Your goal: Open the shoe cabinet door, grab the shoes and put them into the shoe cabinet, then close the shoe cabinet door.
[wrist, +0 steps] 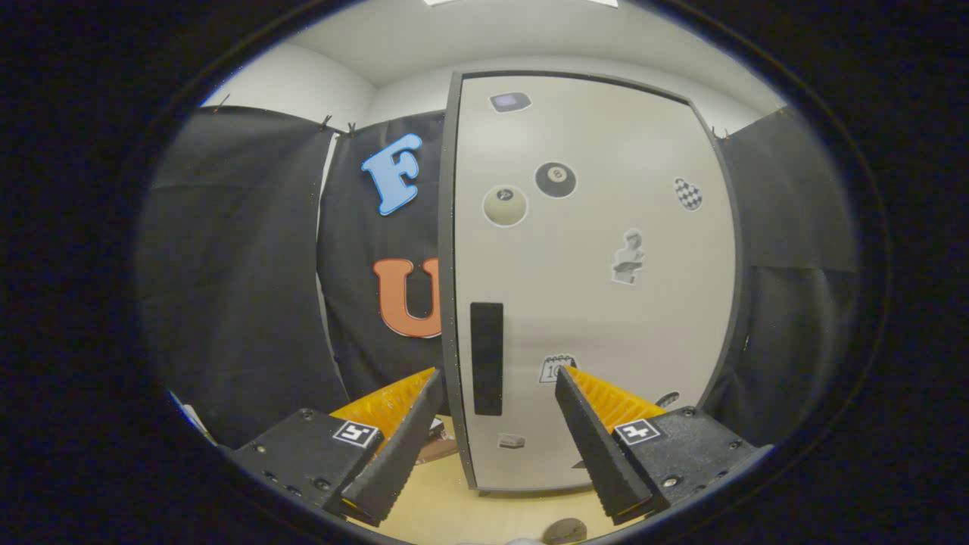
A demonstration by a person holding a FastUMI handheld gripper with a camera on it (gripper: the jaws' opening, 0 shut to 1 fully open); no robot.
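Our gripper [496, 443] fingers spread wide apart, nothing btwn them. Left: black cloth wall [235, 288]. Straight ahead, just beyond fingertips, the shoe cabinet door [598, 303] stands shut, pale w/ stickers; its dark vertical handle slot [487, 359] sits btwn the fingers, nearer the left one. Light wood floor [439, 503] below; white ceiling above.

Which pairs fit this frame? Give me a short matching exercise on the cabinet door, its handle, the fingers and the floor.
Things:
1. cabinet door
2. dark handle
3. fingers
4. wood floor

States or places:
A. spread apart, holding nothing
B. closed, pale, with stickers
C. beneath the cabinet
D. upright strip near the door's edge, ahead between the fingers

Pairs: 1-B, 2-D, 3-A, 4-C
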